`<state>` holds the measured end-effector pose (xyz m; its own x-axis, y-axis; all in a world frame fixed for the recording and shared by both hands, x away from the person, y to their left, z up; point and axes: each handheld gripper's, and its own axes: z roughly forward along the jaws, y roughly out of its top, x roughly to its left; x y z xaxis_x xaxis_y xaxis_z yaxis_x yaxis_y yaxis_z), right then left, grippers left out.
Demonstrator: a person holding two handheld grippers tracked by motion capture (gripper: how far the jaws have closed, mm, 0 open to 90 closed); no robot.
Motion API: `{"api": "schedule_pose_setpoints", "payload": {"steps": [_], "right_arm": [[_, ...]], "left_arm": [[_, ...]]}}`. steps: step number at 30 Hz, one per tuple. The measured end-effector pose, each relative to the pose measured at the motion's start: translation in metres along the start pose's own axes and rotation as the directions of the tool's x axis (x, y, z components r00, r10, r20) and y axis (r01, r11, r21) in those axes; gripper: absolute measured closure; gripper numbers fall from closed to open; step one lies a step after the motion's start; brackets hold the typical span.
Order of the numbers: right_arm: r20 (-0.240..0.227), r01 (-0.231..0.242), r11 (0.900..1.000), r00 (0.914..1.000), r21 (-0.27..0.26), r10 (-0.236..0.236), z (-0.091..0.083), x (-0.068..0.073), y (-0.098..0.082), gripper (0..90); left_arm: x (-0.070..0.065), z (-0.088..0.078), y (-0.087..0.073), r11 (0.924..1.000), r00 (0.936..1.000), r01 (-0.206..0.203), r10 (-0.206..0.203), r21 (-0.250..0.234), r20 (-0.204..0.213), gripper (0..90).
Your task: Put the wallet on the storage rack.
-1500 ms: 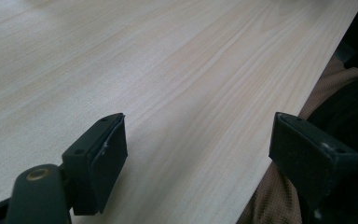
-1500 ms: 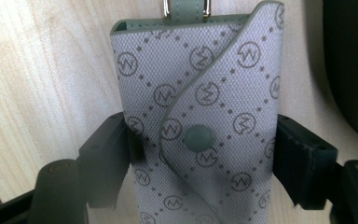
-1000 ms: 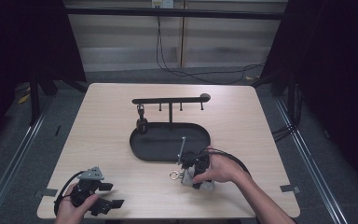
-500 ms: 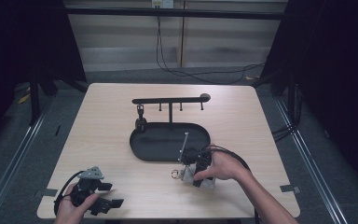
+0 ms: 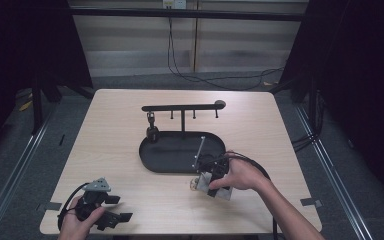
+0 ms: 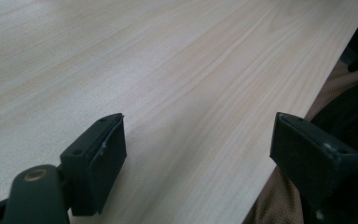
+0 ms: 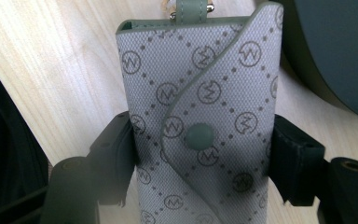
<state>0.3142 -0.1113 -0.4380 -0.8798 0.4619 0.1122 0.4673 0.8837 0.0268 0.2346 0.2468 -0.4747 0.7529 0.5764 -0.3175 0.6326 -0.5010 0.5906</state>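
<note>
— Gripping a patterned key pouch (image 7: 198,126) across its middle, the right hand-held gripper (image 7: 200,158) has both jaws pressed against the pouch's two long edges, just beside the round snap button (image 7: 200,136). Where does the pouch lie?

— On the pale wood counter (image 5: 130,130), near its front right part and just beside the rim of the black oval tray (image 5: 152,155); the high view shows the person's right hand (image 5: 240,175) wrapped over the tool there, with a small ring (image 5: 194,185) poking out on the near-left side.

— And the other tool?

— The left hand-held gripper (image 6: 196,149) rests at the counter's front left corner, jaws spread wide with nothing between them — bare wood beneath.

— How would you expect the pouch to behave?

— Light and soft, by the look of it: coated fabric with a folded flap, likely to buckle if pinched hard. The weave seems to offer some friction. Holding it across the flat body, as here, looks sound; the strap tab (image 7: 191,9) at the top is the part to leave free if it is meant for one of the pegs on the black hanger rail (image 5: 182,107) behind the tray.
</note>
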Motion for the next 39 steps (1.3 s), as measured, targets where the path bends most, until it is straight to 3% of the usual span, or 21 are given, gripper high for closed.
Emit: {"api": "schedule_pose_setpoints", "payload": {"steps": [7,19,34,39], "right_arm": [[-0.004,-0.029,1.0,0.9996,-0.005,0.029,-0.005,-0.003,-0.005,32.0],[0.024,-0.025,0.999,0.9994,-0.038,0.026,-0.028,-0.007,-0.007,32.0],[0.038,-0.105,0.991,0.9934,-0.084,0.108,-0.05,-0.018,-0.016,32.1],[0.029,-0.146,0.983,0.9883,-0.11,0.15,-0.057,-0.021,-0.015,32.1]], "left_arm": [[0.0,0.0,0.0,1.0,1.0,0.002,-0.002,-0.002,0.0,18.3],[0.002,0.0,0.001,1.0,1.0,0.004,-0.004,-0.004,-0.001,18.3],[0.003,0.002,0.001,1.0,1.0,0.007,-0.007,0.006,0.002,18.3],[0.003,0.002,0.0,0.9999,1.0,0.009,-0.009,0.005,-0.001,18.3]]}}
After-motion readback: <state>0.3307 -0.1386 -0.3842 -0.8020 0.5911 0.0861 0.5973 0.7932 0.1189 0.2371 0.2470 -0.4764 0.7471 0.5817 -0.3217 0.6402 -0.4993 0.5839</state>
